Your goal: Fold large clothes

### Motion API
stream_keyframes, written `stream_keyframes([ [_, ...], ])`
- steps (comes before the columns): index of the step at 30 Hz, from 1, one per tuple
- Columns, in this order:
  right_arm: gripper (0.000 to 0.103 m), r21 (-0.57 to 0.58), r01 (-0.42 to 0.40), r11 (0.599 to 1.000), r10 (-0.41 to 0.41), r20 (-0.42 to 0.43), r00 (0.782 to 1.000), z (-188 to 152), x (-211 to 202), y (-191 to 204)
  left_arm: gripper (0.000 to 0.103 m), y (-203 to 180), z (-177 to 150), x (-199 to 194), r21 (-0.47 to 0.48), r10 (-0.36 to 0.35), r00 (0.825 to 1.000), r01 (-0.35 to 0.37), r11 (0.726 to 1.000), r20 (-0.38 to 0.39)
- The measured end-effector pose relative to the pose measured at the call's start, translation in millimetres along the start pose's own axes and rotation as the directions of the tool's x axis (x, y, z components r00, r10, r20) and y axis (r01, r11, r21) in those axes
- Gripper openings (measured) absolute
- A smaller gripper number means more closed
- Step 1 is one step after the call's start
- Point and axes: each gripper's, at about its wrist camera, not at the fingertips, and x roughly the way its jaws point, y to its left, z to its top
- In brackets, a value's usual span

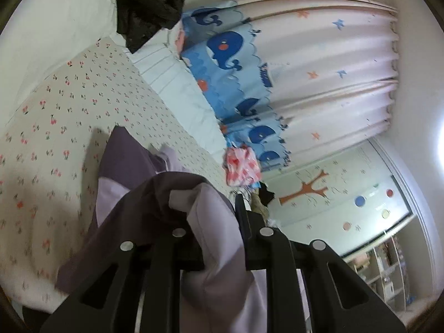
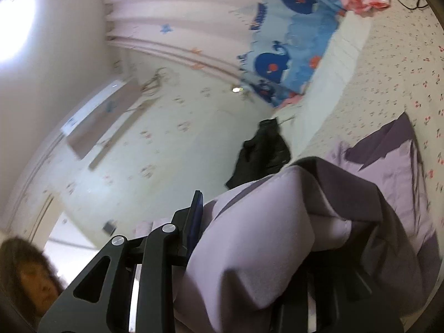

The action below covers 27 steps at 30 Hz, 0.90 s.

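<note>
A large two-tone garment, lilac and dark purple (image 1: 213,222), is bunched between the fingers of my left gripper (image 1: 216,211), which is shut on it. Only the right fingertip (image 1: 240,208) shows; cloth covers the other. The garment trails down onto the cherry-print bed sheet (image 1: 83,105). In the right wrist view the same garment (image 2: 263,222) fills my right gripper (image 2: 249,216), which is shut on a thick fold. Its left finger with a blue pad (image 2: 195,216) shows, while the other is buried under the fabric. Both grippers hold the cloth lifted above the bed.
A black garment (image 1: 147,5) lies at the head of the bed, also visible as a dark heap (image 2: 263,149). A pink checked bundle (image 1: 241,166) sits by the whale-print curtain (image 1: 230,50). A person's head (image 2: 27,272) is at the lower left. Shelves (image 1: 383,263) stand by the wall.
</note>
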Motion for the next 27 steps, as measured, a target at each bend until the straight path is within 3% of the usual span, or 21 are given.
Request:
stream_keyframes([
  [5, 0.031, 0.063, 0.11, 0.992, -0.111, 0.008, 0.994, 25.4, 33.3, -48.0, 0.019, 29.5, 19.5, 42.7, -0.077, 0.046, 0.999, -0.044, 0.996, 0.028],
  [12, 0.031, 0.148, 0.261, 0.954, -0.261, -0.025, 0.965, 38.6, 68.4, -124.9, 0.019, 86.4, 25.4, 89.3, -0.177, 0.145, 0.989, -0.137, 0.975, 0.036],
  [16, 0.031, 0.196, 0.308, 0.931, -0.303, -0.056, 0.951, 37.2, 78.8, -163.0, 0.019, 115.3, 23.0, 107.1, -0.212, 0.207, 0.978, -0.198, 0.957, 0.02],
  [20, 0.033, 0.219, 0.318, 0.923, -0.308, -0.078, 0.948, 38.4, 81.8, -171.7, 0.02, 130.0, 22.5, 111.2, -0.252, 0.201, 0.98, -0.195, 0.948, 0.001],
  [21, 0.035, 0.221, 0.314, 0.923, -0.304, -0.08, 0.949, 38.1, 80.5, -169.6, 0.021, 128.7, 23.6, 109.3, -0.255, 0.188, 0.982, -0.184, 0.949, -0.006],
  [23, 0.057, 0.243, 0.281, 0.928, -0.274, -0.065, 0.96, 36.5, 73.3, -163.9, 0.028, 124.6, 27.0, 105.0, -0.266, 0.155, 0.988, -0.154, 0.952, -0.018],
  [25, 0.074, 0.301, 0.231, 0.925, -0.23, -0.037, 0.972, 40.0, 69.6, -157.8, 0.045, 121.2, 35.4, 96.1, -0.333, 0.082, 0.997, -0.081, 0.94, -0.012],
  [27, 0.086, 0.338, 0.211, 0.917, -0.219, -0.013, 0.976, 49.0, 68.2, -150.0, 0.053, 114.4, 45.2, 88.7, -0.382, 0.03, 1.0, -0.026, 0.924, 0.003],
])
